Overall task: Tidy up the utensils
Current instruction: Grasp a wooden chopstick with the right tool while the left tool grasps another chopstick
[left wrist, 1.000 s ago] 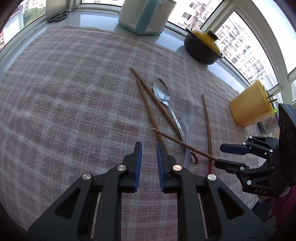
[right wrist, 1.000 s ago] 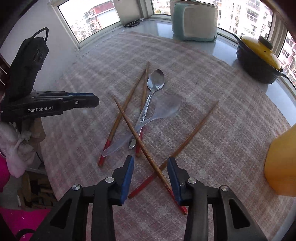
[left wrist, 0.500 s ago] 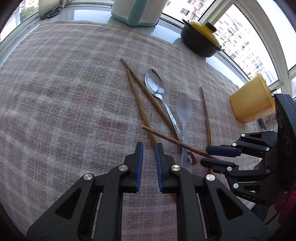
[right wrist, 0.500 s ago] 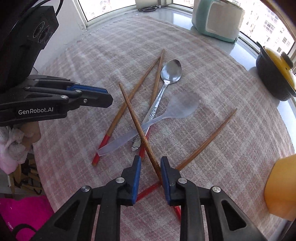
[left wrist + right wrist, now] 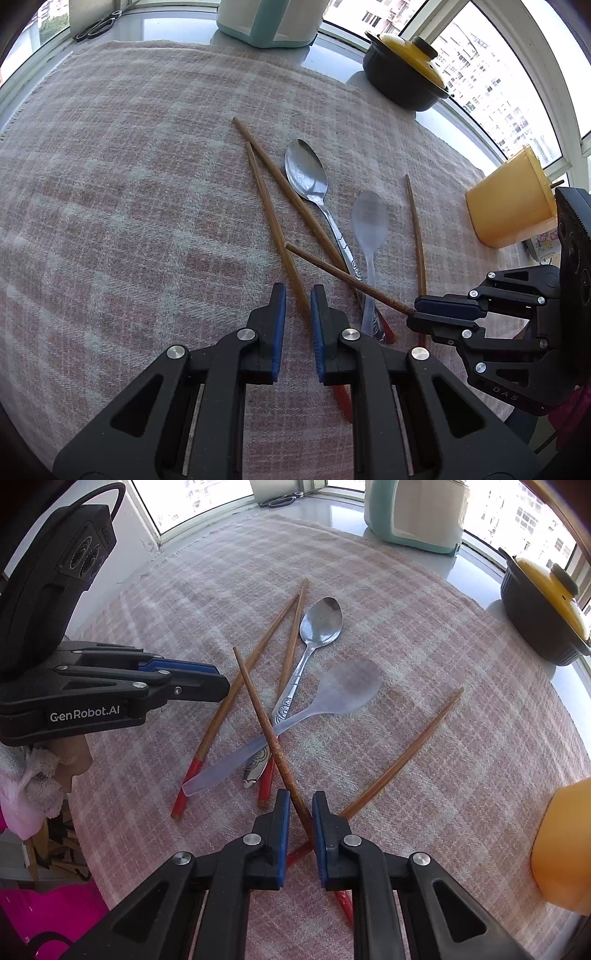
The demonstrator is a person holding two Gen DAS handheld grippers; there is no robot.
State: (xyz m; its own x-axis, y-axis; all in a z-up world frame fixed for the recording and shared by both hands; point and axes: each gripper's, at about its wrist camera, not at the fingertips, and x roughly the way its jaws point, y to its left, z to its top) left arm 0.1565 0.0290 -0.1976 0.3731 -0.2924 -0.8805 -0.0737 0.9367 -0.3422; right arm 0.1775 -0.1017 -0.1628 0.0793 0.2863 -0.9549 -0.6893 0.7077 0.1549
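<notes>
the right gripper (image 5: 298,814) has just been closing, and its fingers now clamp the crossing chopstick (image 5: 264,723) beside the metal spoon (image 5: 320,622). the left gripper (image 5: 297,308) pinches another chopstick (image 5: 271,218); both look ready to lift.

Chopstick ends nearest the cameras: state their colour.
Red-painted ends on brown wooden chopsticks, clearest in the right wrist view.

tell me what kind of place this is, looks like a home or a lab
Most likely a home, a table set in a high-rise bay window. A plaid cloth covers it, a lidded cooking pot sits by the glass, and apartment blocks show outside.
</notes>
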